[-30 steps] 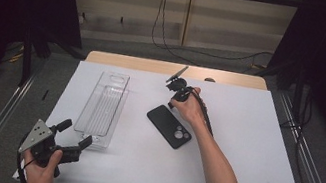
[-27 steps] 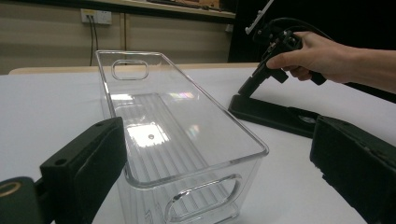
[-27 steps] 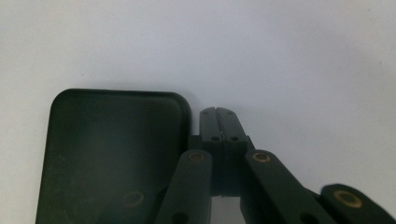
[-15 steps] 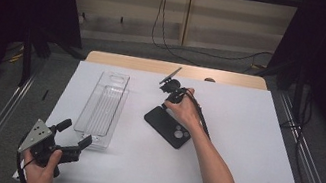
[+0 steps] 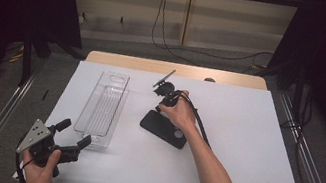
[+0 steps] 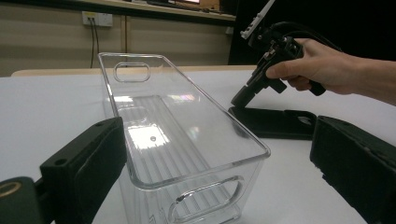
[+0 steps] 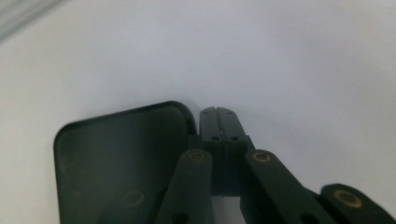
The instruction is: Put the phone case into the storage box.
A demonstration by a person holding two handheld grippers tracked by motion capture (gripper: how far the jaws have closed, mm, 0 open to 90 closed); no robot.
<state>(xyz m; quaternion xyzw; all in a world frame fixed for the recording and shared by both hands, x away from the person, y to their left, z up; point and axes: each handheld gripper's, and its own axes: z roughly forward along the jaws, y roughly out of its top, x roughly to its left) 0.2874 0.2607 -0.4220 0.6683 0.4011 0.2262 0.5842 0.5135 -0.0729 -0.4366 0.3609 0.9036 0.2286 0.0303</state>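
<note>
The right tongs are closed with nothing between them, their tips pressed together and resting at the far corner of the black phone case, which lies flat near the middle of the surface, just right of the clear plastic bin. In the right gripper view the tips sit just beside the case's rounded corner, touching its edge rather than gripping it. The step looks like nudging or prying at the case, so it would pay to keep the tips low against the edge and push slowly, since a thin, smooth case could skate across the sheet or flip. The left tongs are open and empty, held at the near left corner with their jaws either side of the bin's near end. The surface is a white sheet over a wooden top. Beyond it are a pale wall with dangling cables, dark curtains at both sides, and grey floor.
</note>
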